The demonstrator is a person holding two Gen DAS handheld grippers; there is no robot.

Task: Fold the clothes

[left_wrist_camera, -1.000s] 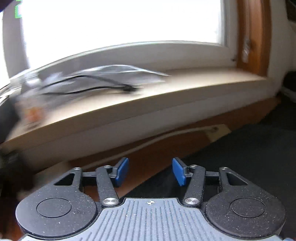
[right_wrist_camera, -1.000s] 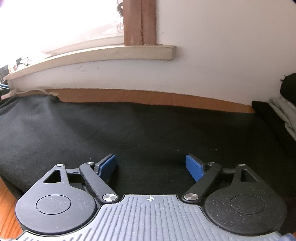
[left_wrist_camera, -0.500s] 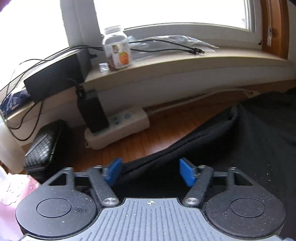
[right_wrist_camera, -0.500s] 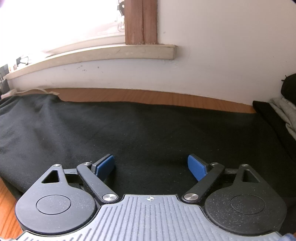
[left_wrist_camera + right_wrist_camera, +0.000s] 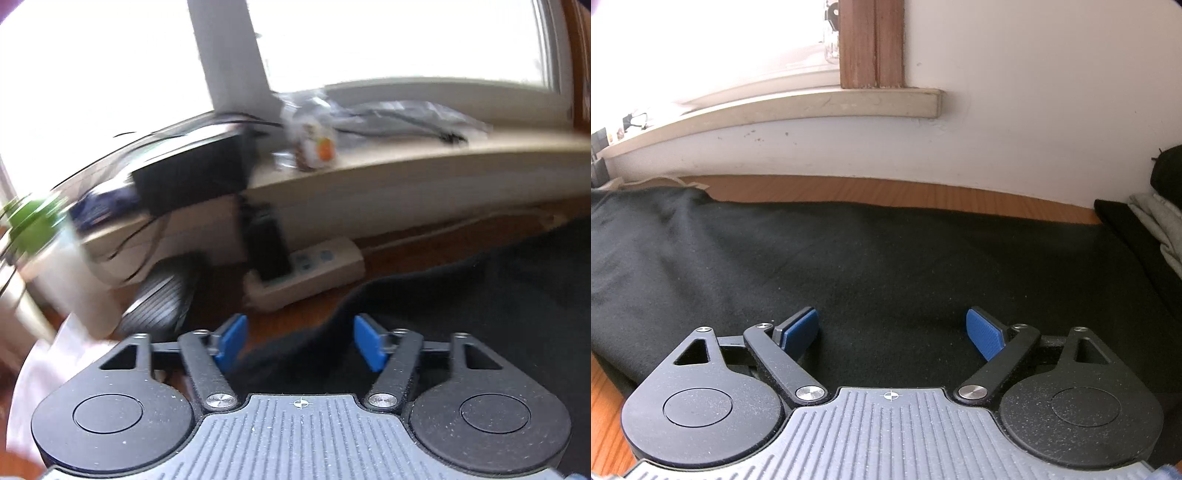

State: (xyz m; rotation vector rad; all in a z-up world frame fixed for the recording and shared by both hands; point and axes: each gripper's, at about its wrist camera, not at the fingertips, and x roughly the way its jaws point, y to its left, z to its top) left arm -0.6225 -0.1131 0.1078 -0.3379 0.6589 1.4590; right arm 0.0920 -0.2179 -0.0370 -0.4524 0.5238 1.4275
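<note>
The biggest thing I see is the black cloth. It lies spread flat on the wooden floor and fills most of my right view. Its far edge runs just beside the white wall, with a strip of floor between them. In my left view, the left edge of the cloth is bunched up and sits right in front of me.

Above the floor is a long pale window sill. In my left view the sill holds some dark cables and a small jar with an orange spot on its label. The picture is too blurred for me to read any words on it. A black box sits on the sill to the left of the jar.

Under the sill, a white power strip lies on the floor with a black plug block stuck in it. I cannot read any writing there.

At the far right of my right view is some grey cloth next to more dark cloth.

My right tool is open wide, with nothing held, just over the flat black cloth.

My left tool has just been opening. The bunched cloth edge shows between its blue pads, but they do not squeeze it.
</note>
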